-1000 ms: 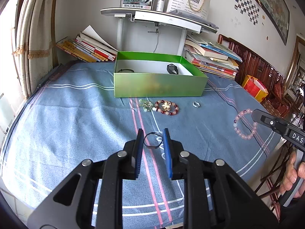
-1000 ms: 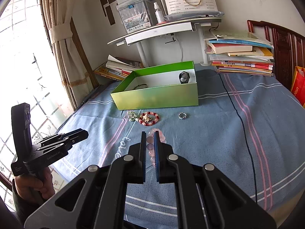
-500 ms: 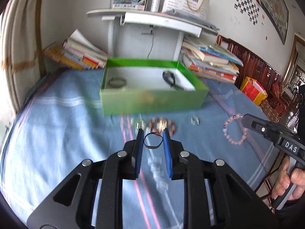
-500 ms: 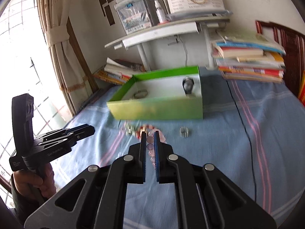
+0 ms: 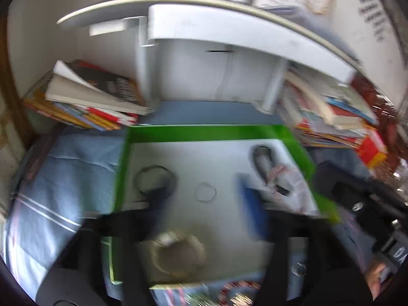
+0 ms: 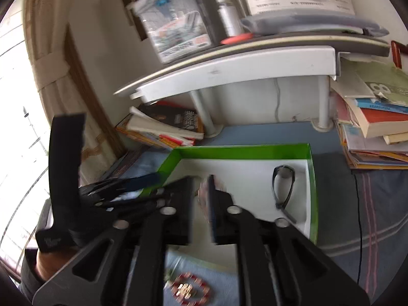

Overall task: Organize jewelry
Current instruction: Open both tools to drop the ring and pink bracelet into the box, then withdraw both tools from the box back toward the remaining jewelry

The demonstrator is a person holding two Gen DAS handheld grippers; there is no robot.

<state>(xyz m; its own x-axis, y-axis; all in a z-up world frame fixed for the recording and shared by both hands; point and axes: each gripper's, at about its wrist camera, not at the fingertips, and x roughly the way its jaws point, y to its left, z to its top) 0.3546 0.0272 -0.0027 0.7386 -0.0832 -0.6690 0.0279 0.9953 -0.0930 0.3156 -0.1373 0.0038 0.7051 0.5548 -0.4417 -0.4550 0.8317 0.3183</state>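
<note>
Both tongs are over the green box (image 6: 312, 178), which explains the poses: you carry each piece above the white floor so it lands inside the walls, not on the blue cloth (image 5: 63, 173).

Left tongs (image 5: 204, 204): jaws have just been opening and now stand wide apart. Nothing is pressed between them. The thin black ring (image 5: 205, 191) sits free in the gap over the white floor; blur hides whether it has landed. A larger dark hoop (image 5: 155, 182) lies just beside the left finger, and a pale bangle (image 5: 178, 256) shows lower, near the front wall.

Right tongs (image 6: 201, 204): jaws have just been opening, gap small. The pink bead bracelet (image 6: 204, 191) shows between them; whether the pads press on it, you cannot tell through the blur. A black watch (image 6: 283, 186) lies at the box's right end.

Pose: both tools tilt down and forward over the front wall, left steeper.

Not yet boxed: the red bead bracelet (image 6: 190, 289), on the cloth in front.
</note>
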